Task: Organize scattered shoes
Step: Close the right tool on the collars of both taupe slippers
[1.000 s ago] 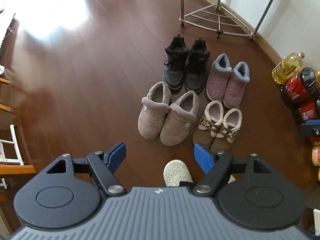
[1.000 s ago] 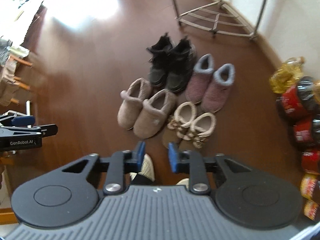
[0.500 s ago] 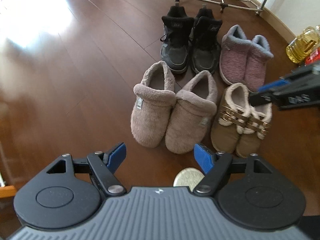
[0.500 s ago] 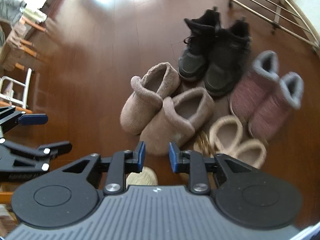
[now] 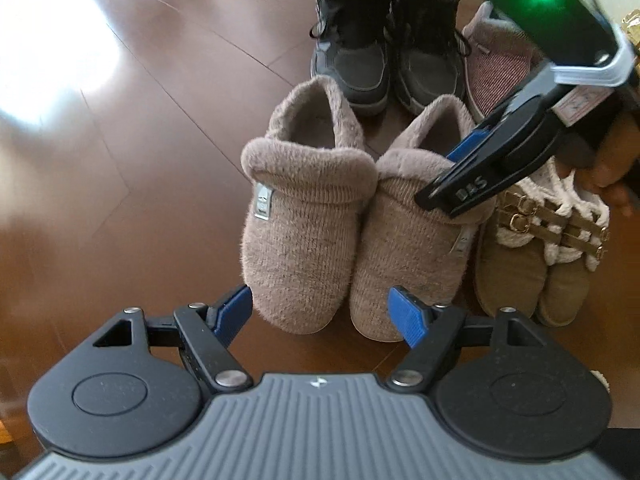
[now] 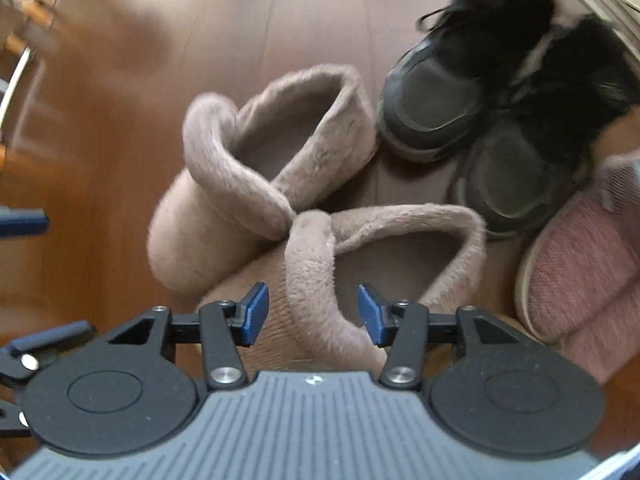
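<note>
I am bringing my right gripper, jaws apart, astride the fuzzy collar of the right taupe slipper on the wooden floor, and, with my left gripper hovering wide open at the toe of the left taupe slipper, I judge a deep bite on the collar before closing is what counts here.

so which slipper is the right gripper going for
The right-hand taupe slipper: the right gripper is open astride its fluffy collar, while the left taupe slipper sits untouched.

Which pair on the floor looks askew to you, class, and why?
The taupe knit slippers: the left slipper and right slipper splay apart at the heels instead of lying parallel. The black sneakers and buckled slippers sit neatly side by side.
</note>
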A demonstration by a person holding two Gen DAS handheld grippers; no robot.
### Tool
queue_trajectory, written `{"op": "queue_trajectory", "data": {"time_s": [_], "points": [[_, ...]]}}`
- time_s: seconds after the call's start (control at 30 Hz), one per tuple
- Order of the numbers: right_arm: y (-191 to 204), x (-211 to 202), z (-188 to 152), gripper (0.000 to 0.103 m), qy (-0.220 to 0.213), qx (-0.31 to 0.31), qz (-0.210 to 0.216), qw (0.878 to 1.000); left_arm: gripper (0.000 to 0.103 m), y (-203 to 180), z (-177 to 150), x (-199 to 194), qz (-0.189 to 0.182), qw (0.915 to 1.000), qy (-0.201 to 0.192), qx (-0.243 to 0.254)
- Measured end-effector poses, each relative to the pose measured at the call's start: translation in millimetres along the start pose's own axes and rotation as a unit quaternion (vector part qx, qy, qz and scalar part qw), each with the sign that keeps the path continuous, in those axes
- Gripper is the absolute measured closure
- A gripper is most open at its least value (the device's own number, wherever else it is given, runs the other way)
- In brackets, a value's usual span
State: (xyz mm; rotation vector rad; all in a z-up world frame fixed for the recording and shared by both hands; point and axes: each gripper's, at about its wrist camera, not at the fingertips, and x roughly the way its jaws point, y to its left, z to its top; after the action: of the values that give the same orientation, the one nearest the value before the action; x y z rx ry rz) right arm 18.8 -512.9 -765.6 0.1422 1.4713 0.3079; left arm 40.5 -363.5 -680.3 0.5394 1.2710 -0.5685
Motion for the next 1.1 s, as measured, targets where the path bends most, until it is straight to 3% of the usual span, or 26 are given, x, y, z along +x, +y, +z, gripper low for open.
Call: {"op": "queue_trajectory", "data": {"time_s": [0.1, 0.13, 0.17, 0.27, 0.5, 0.6, 0.8, 0.87, 0.97, 1.07, 1.1], "points": [[1, 18, -3, 0.057, 0.006, -0.031, 0.038, 0.999, 0.026, 2, -4, 10, -0.003, 1.0, 0.004, -0.001], [2, 23, -5, 0.07, 0.008, -0.042, 0.051, 0.998, 0.026, 2, -6, 12, -0.005, 1.0, 0.004, -0.002], [5, 23, -8, 0.076, -0.001, -0.063, 0.059, 0.996, 0.026, 3, -7, 14, -0.007, 1.0, 0.005, -0.003], [11, 20, -17, 0.084, -0.024, -0.115, 0.079, 0.99, 0.026, 2, -11, 19, -0.01, 0.9999, 0.009, -0.005], [6, 23, -28, 0.085, -0.028, -0.133, 0.111, 0.984, 0.026, -4, -19, 29, -0.015, 0.9998, 0.014, -0.008], [4, 23, -33, 0.078, -0.03, -0.14, 0.125, 0.982, 0.026, -8, -21, 30, -0.016, 0.9997, 0.018, -0.007], [-3, -17, -25, 0.067, -0.01, -0.201, 0.1, 0.974, 0.026, -16, -19, 21, -0.022, 0.9998, 0.004, 0.002], [-7, -35, -25, 0.067, -0.017, -0.186, 0.094, 0.978, 0.026, -19, -17, 20, -0.022, 0.9997, -0.004, 0.01], [-18, -61, -29, 0.067, -0.059, -0.095, 0.076, 0.991, 0.027, -24, -15, 20, -0.015, 0.9991, -0.022, 0.032], [-29, -87, -33, 0.069, -0.1, 0.0, 0.057, 0.993, 0.027, -27, -12, 22, -0.013, 0.9967, -0.049, 0.063], [-30, -89, -33, 0.07, -0.103, 0.007, 0.056, 0.993, 0.027, -28, -11, 24, -0.012, 0.9963, -0.05, 0.069]]}}
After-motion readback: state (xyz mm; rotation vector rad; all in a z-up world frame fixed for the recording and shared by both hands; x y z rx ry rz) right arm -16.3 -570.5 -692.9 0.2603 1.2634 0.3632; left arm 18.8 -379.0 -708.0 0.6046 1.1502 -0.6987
